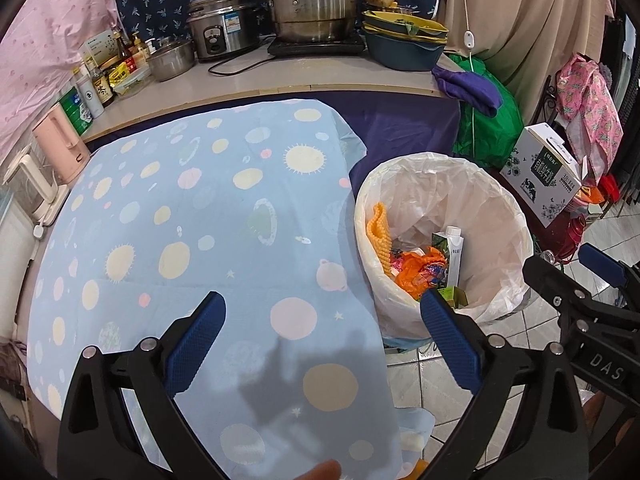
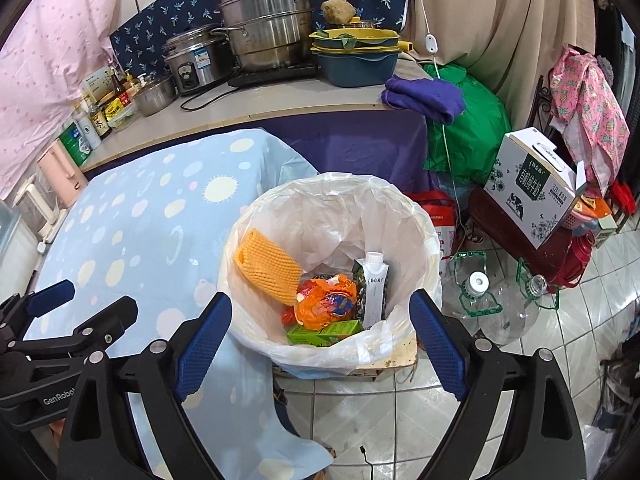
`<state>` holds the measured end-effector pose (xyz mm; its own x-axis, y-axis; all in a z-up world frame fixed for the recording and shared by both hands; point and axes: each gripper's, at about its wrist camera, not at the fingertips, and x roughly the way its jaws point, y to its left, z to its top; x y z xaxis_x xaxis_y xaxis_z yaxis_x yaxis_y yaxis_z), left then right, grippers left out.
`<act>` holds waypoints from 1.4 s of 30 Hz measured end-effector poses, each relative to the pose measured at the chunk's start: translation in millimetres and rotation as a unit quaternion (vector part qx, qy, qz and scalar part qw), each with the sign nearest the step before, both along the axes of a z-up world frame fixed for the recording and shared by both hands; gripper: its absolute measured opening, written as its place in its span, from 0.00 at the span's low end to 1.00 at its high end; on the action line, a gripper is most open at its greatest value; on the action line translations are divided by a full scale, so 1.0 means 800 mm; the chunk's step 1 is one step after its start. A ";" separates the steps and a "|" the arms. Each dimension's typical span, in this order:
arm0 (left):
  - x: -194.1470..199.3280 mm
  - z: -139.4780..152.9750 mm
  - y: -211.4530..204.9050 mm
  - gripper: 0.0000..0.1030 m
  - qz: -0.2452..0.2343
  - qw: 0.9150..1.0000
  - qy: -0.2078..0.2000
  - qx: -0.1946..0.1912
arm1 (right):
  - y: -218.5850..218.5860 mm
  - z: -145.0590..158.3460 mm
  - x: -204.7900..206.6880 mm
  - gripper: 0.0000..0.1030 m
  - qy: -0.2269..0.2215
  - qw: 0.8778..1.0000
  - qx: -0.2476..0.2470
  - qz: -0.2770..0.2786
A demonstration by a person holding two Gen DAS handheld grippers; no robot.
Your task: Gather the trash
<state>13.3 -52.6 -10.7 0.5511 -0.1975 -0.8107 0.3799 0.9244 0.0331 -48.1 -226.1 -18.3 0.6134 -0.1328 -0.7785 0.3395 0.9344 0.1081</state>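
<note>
A trash bin (image 2: 404,216) lined with a white bag stands on the tiled floor beside the table; it also shows in the left wrist view (image 1: 516,216). Inside lie an orange foam net (image 2: 266,266), an orange wrapper (image 2: 324,304), a white drink carton (image 2: 372,284) and a green box (image 2: 324,332). My right gripper (image 2: 320,328) is open and empty, held above the bin's near rim. My left gripper (image 1: 320,328) is open and empty over the table's blue dotted cloth (image 1: 180,220), left of the bin.
A counter (image 2: 280,100) behind holds steel pots, a rice cooker, stacked bowls, bottles and a purple cloth. Right of the bin are a green bag (image 2: 468,136), a milk box (image 2: 536,184), and two clear plastic bottles (image 2: 484,304) on the floor.
</note>
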 end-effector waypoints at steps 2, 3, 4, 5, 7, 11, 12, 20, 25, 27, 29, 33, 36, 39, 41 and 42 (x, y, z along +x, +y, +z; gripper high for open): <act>-0.002 -0.001 0.001 0.91 0.002 1.000 0.000 0.002 | 0.000 -0.001 -0.001 0.88 0.003 1.000 -0.002 -0.003; -0.002 -0.001 0.001 0.91 0.002 1.000 0.001 0.003 | 0.000 -0.001 -0.002 0.88 0.005 1.000 0.000 -0.003; -0.003 -0.002 0.001 0.91 0.002 1.000 0.002 0.004 | 0.000 -0.002 -0.003 0.88 0.006 1.000 0.001 -0.003; -0.004 -0.003 0.001 0.91 0.002 1.000 0.002 0.004 | 0.001 -0.003 -0.003 0.88 0.007 1.000 0.002 -0.003; -0.005 -0.004 0.001 0.91 0.002 1.000 0.003 0.007 | 0.002 -0.004 -0.004 0.88 0.009 1.000 0.000 -0.003; -0.008 -0.007 -0.002 0.91 0.000 1.000 0.001 0.013 | 0.005 -0.005 -0.004 0.88 0.012 1.000 -0.007 0.001; -0.007 -0.008 -0.002 0.91 0.001 1.000 0.003 0.013 | 0.006 -0.006 -0.004 0.88 0.013 1.000 -0.008 0.002; -0.008 -0.011 -0.003 0.91 0.003 1.000 0.006 0.013 | 0.006 -0.008 -0.004 0.88 0.019 1.000 -0.016 0.002; -0.009 -0.010 -0.005 0.91 0.002 1.000 0.004 0.014 | 0.007 -0.007 -0.006 0.88 0.020 1.000 -0.018 0.000; -0.010 -0.010 -0.005 0.91 0.002 1.000 0.004 0.014 | 0.007 -0.007 -0.007 0.88 0.021 1.000 -0.018 0.000; -0.011 -0.009 -0.005 0.91 0.002 1.000 0.002 0.013 | 0.007 -0.006 -0.009 0.88 0.019 1.000 -0.019 -0.002; -0.014 -0.008 -0.004 0.91 0.000 1.000 -0.001 0.012 | 0.010 -0.004 -0.014 0.88 0.018 1.000 -0.023 -0.005; -0.017 -0.006 -0.004 0.91 -0.001 1.000 -0.002 0.010 | 0.012 -0.001 -0.017 0.88 0.016 1.000 -0.024 -0.006; -0.019 -0.004 -0.003 0.91 -0.002 1.000 -0.004 0.009 | 0.013 0.001 -0.020 0.88 0.015 0.999 -0.028 -0.008; -0.020 -0.004 -0.003 0.91 -0.003 1.000 -0.004 0.009 | 0.014 0.002 -0.022 0.88 0.015 0.999 -0.029 -0.008; -0.020 -0.004 -0.003 0.91 -0.003 1.000 -0.004 0.010 | 0.014 0.003 -0.022 0.88 0.015 0.999 -0.029 -0.008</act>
